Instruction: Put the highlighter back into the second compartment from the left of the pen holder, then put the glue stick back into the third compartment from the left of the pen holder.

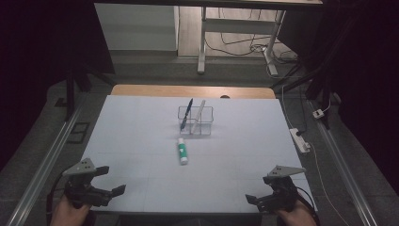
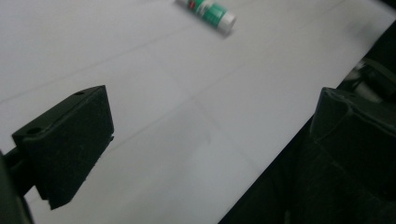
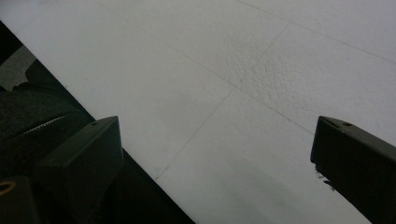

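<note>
A white-and-green glue stick lies flat near the middle of the white board, just in front of a wire-mesh holder. A blue pen and a white stick-like item stand leaning in the holder. My left gripper rests at the board's front left corner, open and empty. In the left gripper view the glue stick lies far ahead of the wide-apart jaws. At the front right corner my right gripper is open over bare board, holding nothing.
A white power strip with its cable lies on the floor right of the table. Metal rails run along both sides. White desk legs and loose cables sit beyond the far edge.
</note>
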`<state>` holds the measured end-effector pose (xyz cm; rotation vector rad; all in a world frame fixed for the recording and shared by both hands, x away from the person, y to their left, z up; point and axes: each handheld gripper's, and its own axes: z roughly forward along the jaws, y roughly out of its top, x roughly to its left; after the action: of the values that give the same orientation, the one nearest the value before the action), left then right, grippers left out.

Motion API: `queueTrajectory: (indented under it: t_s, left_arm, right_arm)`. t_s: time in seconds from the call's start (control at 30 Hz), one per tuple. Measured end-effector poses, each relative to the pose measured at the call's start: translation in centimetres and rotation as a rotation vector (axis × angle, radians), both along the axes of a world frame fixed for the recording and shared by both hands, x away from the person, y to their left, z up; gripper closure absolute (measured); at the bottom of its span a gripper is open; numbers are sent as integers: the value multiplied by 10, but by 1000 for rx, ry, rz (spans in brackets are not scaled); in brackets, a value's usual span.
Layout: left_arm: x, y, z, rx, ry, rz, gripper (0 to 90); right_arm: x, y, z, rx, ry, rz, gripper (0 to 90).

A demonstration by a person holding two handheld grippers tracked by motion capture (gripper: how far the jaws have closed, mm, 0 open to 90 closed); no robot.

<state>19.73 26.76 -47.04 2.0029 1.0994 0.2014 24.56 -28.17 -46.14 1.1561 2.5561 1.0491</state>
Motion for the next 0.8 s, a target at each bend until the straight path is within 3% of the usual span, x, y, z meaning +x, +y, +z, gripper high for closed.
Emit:
queueTrajectory:
  t_s: [0.1,0.2,0.47,0.67,0.8]
  left_arm:
    - [0,-3,-4,45,22,2,0]
    - [0,-3,-4,46,25,5,0]
    - [2,7,-5,-34,44,29,0]
    - [2,5,-5,-23,45,23,0]
    - [2,6,-6,-30,46,25,0]
  right_arm:
    - [0,0,0,-1,0,-7,15]
    - [0,0,0,-4,-2,-10,15]
    - [-7,-2,5,33,-55,-8,10]
    - [-9,13,7,1,-107,31,0]
    - [-4,28,8,1,-110,79,0]
